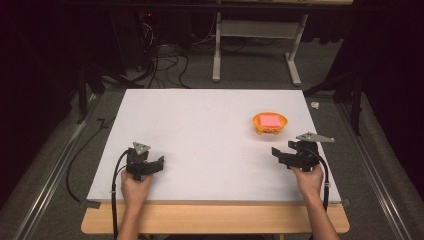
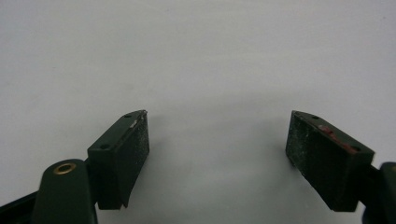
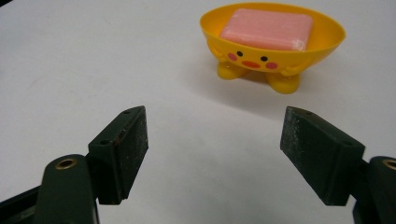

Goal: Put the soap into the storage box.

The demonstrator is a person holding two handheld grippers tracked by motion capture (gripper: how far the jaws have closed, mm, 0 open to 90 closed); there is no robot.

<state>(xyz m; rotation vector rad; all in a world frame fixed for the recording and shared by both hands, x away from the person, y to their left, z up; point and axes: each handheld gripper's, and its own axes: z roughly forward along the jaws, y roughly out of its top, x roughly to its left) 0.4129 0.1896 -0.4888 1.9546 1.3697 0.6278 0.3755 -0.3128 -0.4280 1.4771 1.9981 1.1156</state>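
Spread wide – black two-jaw right gripper (image 3: 212, 140), near yellow duck-faced plastic bowl (image 3: 273, 46) holding pink rectangular soap bar (image 3: 267, 29); black left gripper (image 2: 217, 144) spread too – over bare white table (image 2: 196, 56).

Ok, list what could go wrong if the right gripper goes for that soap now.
1. The soap dish stands on small feet, so a jaw bumping its rim might tip or slide it.
2. The pink soap lies low inside the dish; the open right gripper may catch the rim instead of the bar.
3. The dish sits near the table's far right side and could be pushed off.
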